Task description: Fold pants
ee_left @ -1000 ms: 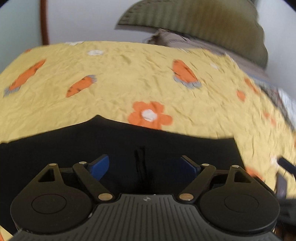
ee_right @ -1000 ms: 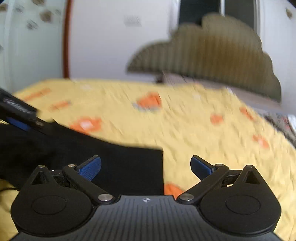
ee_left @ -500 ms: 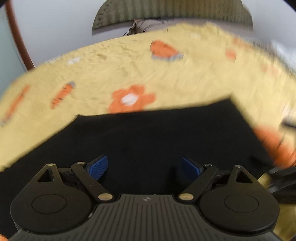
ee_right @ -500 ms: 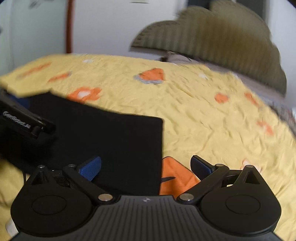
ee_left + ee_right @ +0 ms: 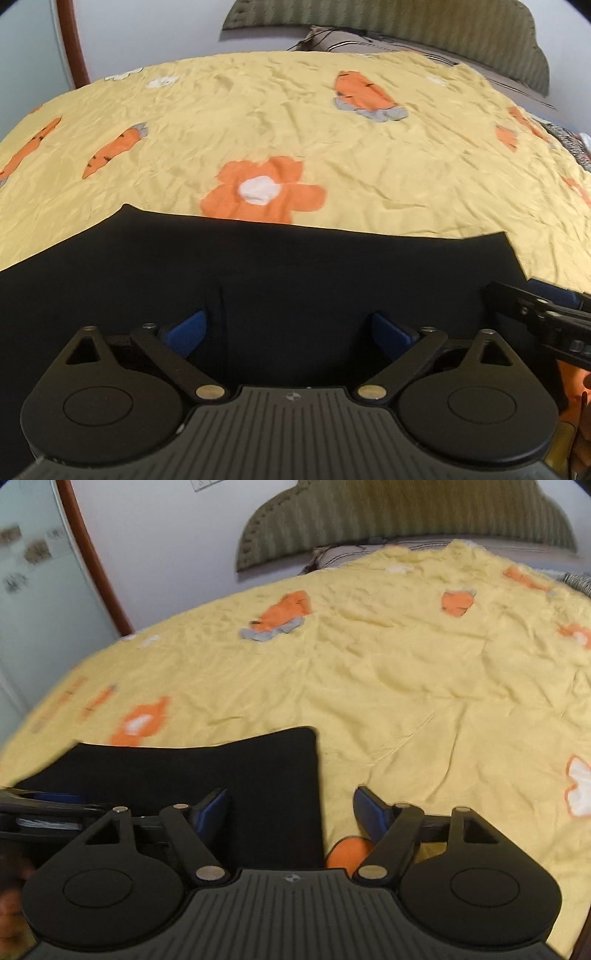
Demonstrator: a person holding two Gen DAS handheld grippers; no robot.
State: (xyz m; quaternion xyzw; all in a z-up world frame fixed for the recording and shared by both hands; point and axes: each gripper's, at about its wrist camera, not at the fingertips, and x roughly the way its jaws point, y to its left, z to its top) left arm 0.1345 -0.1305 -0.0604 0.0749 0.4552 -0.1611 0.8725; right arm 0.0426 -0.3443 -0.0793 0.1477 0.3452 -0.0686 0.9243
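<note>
Black pants [image 5: 295,280], one pair, lie flat on the yellow bedspread [image 5: 295,129] under both your claws. Your left claw [image 5: 291,328] tilts down over the cloth, jaws wide after just opening, gripping nothing. Your right claw [image 5: 291,812] angles down astride the pants' right edge, jaws narrower after just closing, pads not yet pressing.

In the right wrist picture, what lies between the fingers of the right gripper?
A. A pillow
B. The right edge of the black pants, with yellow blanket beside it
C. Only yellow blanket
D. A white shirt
B: the pants' right edge runs down between the right gripper's open fingers, with blanket to its right.
</note>
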